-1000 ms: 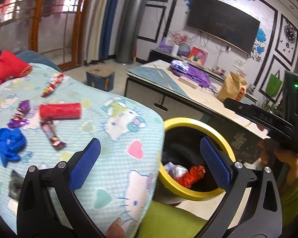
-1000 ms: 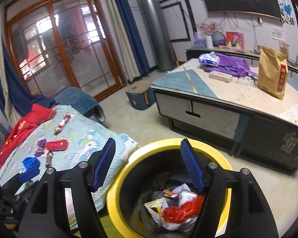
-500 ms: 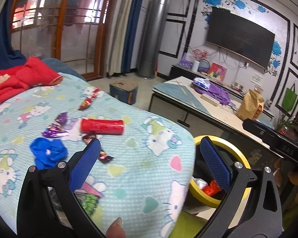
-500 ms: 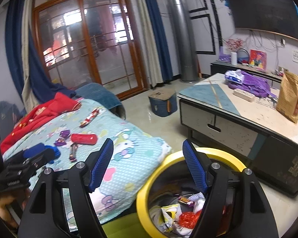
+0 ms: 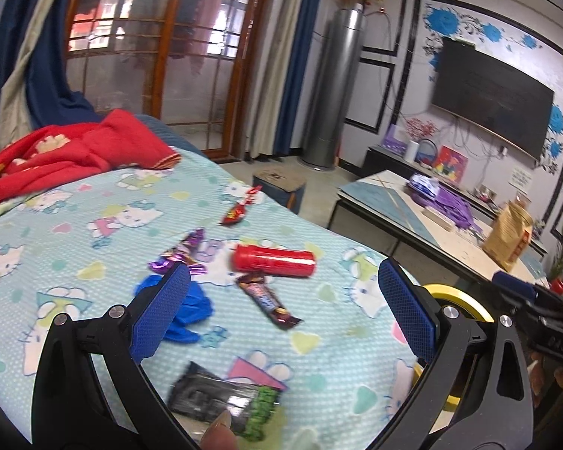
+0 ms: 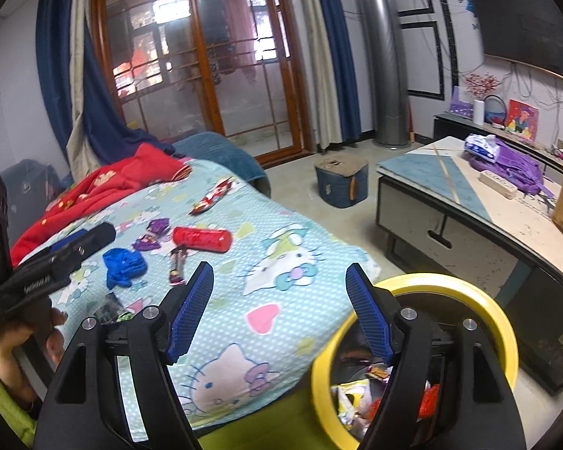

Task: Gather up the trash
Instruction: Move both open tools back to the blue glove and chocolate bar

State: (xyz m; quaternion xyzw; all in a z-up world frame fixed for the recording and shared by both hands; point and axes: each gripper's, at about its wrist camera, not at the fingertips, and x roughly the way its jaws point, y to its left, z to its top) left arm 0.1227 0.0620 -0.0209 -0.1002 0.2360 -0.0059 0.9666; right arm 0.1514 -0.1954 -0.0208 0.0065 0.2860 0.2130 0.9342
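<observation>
Soft daylight enters through the glazed doors (image 6: 202, 71) at eleven o'clock, glowing pink-white. Fisheye bending curves walls, corners vignette black. The dark wrapper (image 5: 221, 401) at six o'clock smears with motion blur.

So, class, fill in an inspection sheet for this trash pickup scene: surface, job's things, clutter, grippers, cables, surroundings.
Surface: cat-print blanket, pale blue.
Job's things: red tube, brown wrapper, purple wrapper, red wrapper, blue crumpled piece, black packet all lie on it; yellow-rimmed bin beside it holds trash.
Clutter: red blanket.
Grippers: left gripper and right gripper open, empty.
Cables: hanging under the TV.
Surroundings: low table, glass doors.
</observation>
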